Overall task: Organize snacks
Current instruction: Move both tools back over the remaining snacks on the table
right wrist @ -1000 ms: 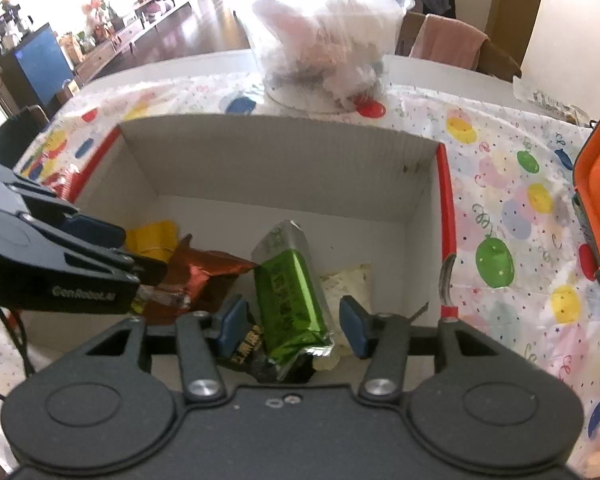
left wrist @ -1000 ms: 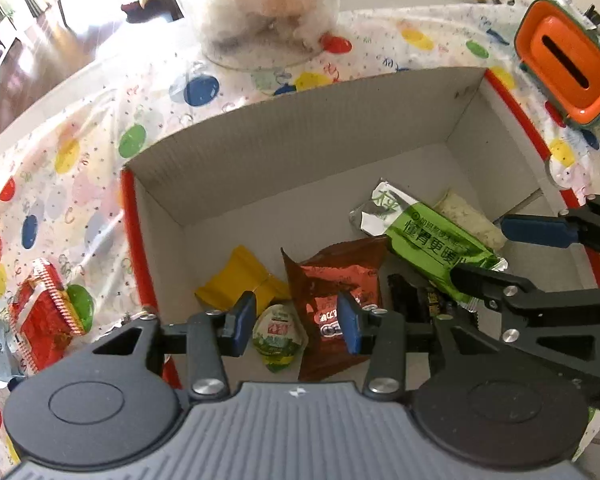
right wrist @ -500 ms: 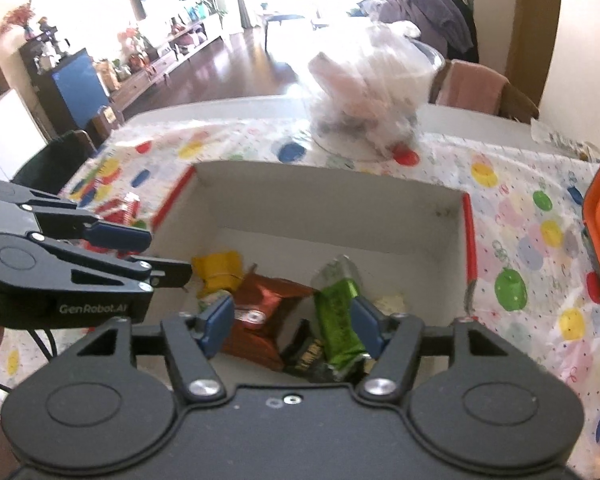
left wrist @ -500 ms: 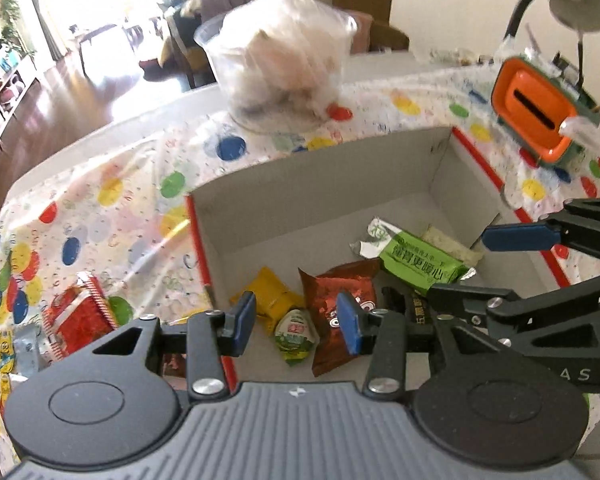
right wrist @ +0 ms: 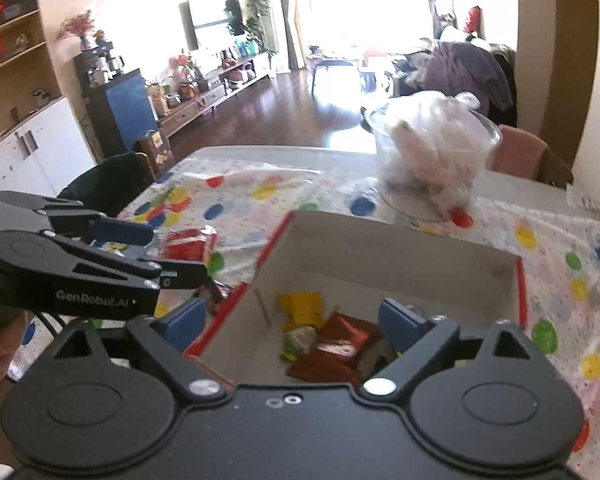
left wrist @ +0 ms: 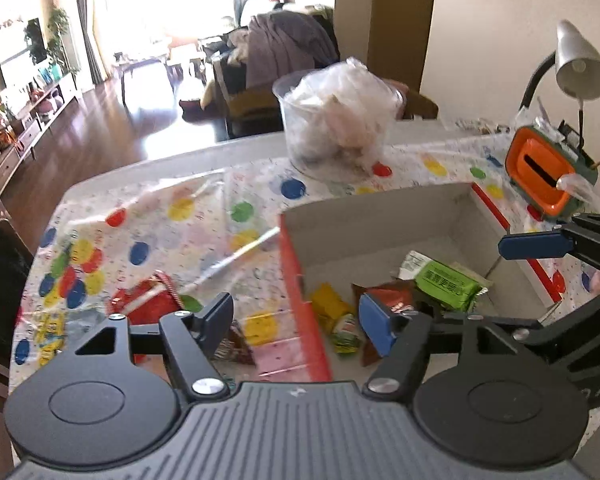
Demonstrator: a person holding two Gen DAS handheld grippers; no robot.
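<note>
- Sunlit living-room floor and a TV unit lay behind a table under a white plastic cloth printed with coloured balloons [left wrist: 180, 216], and on it stood the landmark: an open grey cardboard box with red-taped edges [left wrist: 376, 216].
- Inside the box lay a green foil snack pack [left wrist: 448, 284], a crumpled red-brown foil packet [left wrist: 392, 300], a yellow wrapper [left wrist: 326, 300] and a small green-and-white sachet [left wrist: 346, 330].
- A second before, both tools had been low in the box, closing narrowly around those packets; by this moment both had lifted clear above its near edge with nothing carried.
- I judge that this round of drops was done and the next snack had to come from outside the box.
- Left of the box on the cloth, a red-and-white striped snack bag [left wrist: 148, 300] and small yellow packets [left wrist: 52, 330] were not yet packed.
- Left gripper [left wrist: 296, 320]: jaws opening, about half spread, nothing between the blue pads; it sat over the box's left wall.
- Right gripper [right wrist: 288, 322]: jaws opening to nearly full width, empty, above the box's near-left corner.
- Beyond the box stood a clear plastic tub stuffed with white bags [left wrist: 340, 120]; to its right, an orange container [left wrist: 540, 172].
</note>
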